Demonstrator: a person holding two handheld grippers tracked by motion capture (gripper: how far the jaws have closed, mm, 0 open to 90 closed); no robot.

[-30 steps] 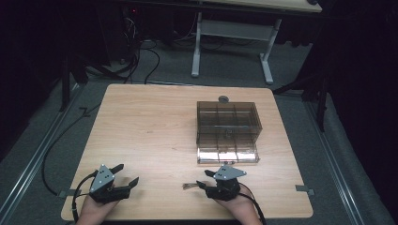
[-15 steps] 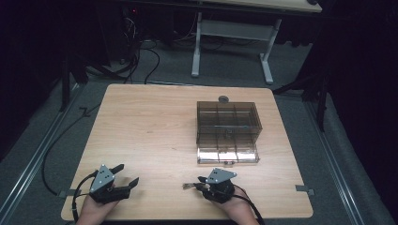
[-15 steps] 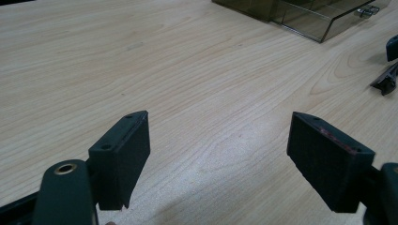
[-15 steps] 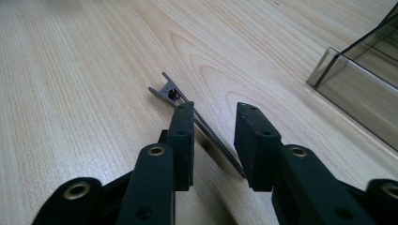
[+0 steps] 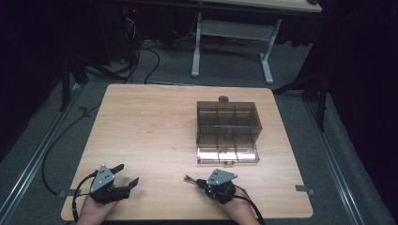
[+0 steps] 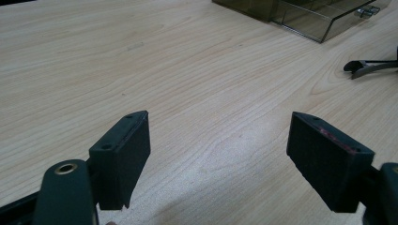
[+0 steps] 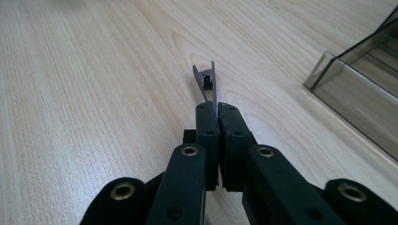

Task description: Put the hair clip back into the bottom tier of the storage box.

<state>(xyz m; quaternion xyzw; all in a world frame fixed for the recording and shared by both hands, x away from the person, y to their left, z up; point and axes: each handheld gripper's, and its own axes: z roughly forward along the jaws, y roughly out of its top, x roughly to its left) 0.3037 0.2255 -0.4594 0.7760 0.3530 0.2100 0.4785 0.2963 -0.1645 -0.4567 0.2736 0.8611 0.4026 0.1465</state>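
Note:
My right gripper (image 5: 201, 182) lies near the table's front edge, right of centre, pointing left. It is shut on a thin dark metal clip (image 5: 190, 179). In the right gripper view the jaws (image 7: 217, 112) pinch the clip (image 7: 208, 79), whose forked tip sticks out just above the wood. My left gripper (image 5: 128, 173) rests at the front left, open, with bare wood between its pads (image 6: 124, 154). The clip's tip (image 6: 368, 65) also shows at the far right of the left gripper view.
A smoky transparent compartment box (image 5: 227, 126) sits right of centre on the wooden table (image 5: 150, 126), its lid tilted open toward the front. A small round dark thing (image 5: 224, 99) lies behind it. The box's front corner (image 7: 366, 89) is close to my right gripper.
My right gripper has shifted slightly to the left along the front edge with the clip still in it. The left gripper has not moved.

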